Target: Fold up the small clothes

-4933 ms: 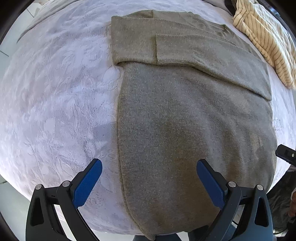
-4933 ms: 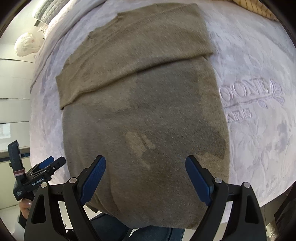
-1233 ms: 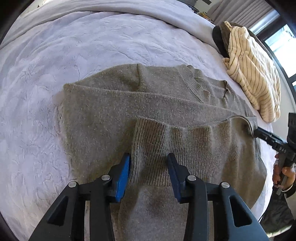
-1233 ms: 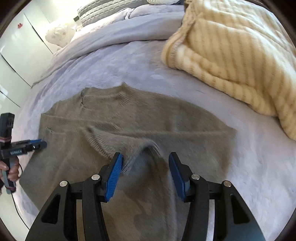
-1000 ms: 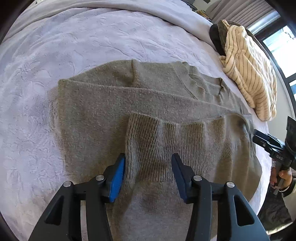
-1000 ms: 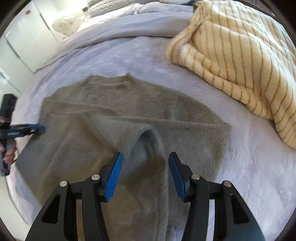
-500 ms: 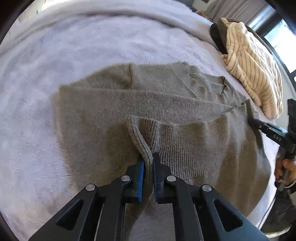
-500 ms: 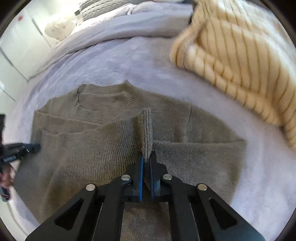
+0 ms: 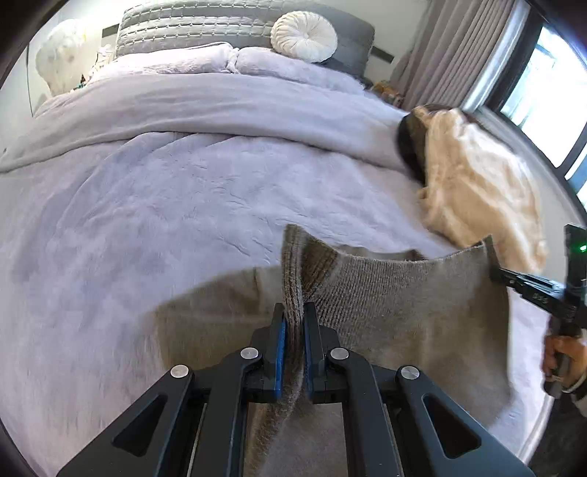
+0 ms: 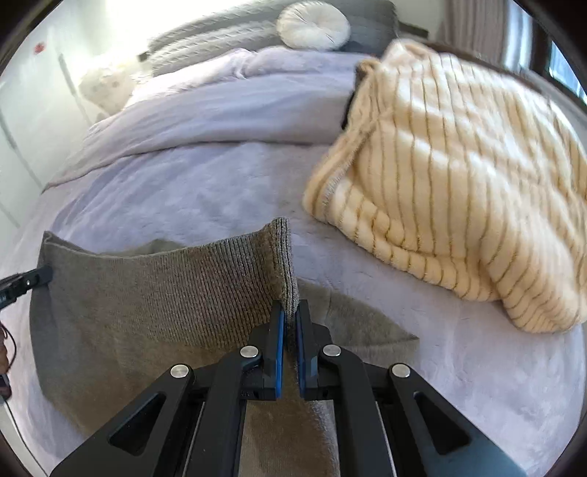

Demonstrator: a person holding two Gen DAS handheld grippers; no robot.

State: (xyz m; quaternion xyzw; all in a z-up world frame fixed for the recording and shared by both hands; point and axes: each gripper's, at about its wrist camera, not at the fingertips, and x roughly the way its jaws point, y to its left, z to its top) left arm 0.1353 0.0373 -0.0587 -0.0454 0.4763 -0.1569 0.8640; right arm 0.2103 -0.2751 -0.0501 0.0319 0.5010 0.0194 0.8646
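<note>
On the lilac bedspread point(image 9: 154, 205), the olive sweater point(image 9: 396, 304) has its ribbed hem lifted, stretched between the left gripper point(image 9: 292, 323) and right gripper point(image 10: 288, 319), each clamped tight on a hem corner, beside a cream striped blanket point(image 10: 458, 190).

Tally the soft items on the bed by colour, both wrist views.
Taupe: 1, the ribbed sweater, pinched at its hem by the left gripper and the right gripper.
Cream with tan stripes: 1, the striped knit.
White: 1, the round cushion.
Lavender: 1, the blanket.
Total: 4
</note>
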